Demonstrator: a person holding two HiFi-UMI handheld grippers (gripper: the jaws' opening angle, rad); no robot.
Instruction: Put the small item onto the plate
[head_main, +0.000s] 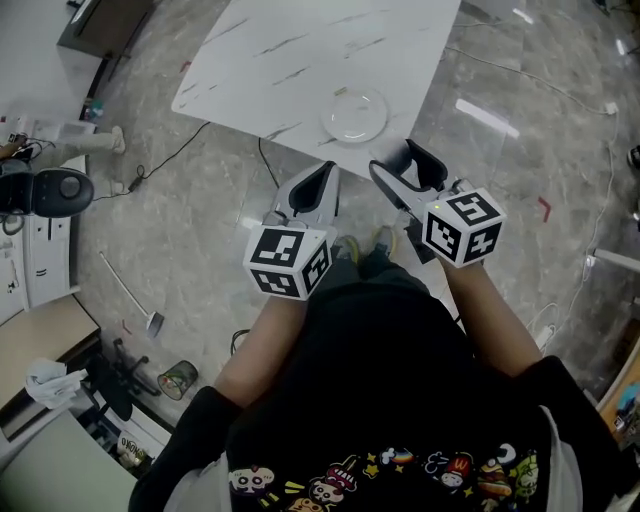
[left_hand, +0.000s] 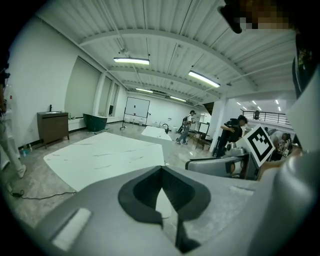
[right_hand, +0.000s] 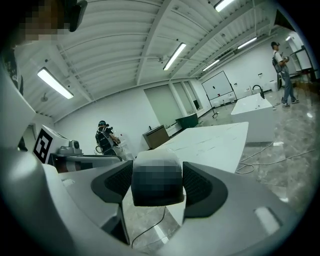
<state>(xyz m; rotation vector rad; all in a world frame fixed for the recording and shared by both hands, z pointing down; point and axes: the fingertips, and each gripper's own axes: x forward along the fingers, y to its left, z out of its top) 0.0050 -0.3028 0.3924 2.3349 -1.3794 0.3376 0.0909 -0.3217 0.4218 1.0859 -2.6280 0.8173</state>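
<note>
Large, bright hall with a glossy grey stone floor (head_main: 180, 240).
A white marbled table (head_main: 300, 50) stands at 12 o'clock, with white cabinets (head_main: 45, 265) at 9 o'clock. Strip lights (left_hand: 131, 60) run along a ribbed white ceiling (left_hand: 165, 20). A dark wooden cabinet (left_hand: 52, 126) stands against a white wall (left_hand: 35, 85).

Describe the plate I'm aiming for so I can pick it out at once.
Find the big white, grey-veined table at the top of the head view. Near its lower edge, towards the right corner, lies the plate: round, clear glass, the tabletop showing through. It is the only dish there; beside it is just a tiny pale scrap.
</note>
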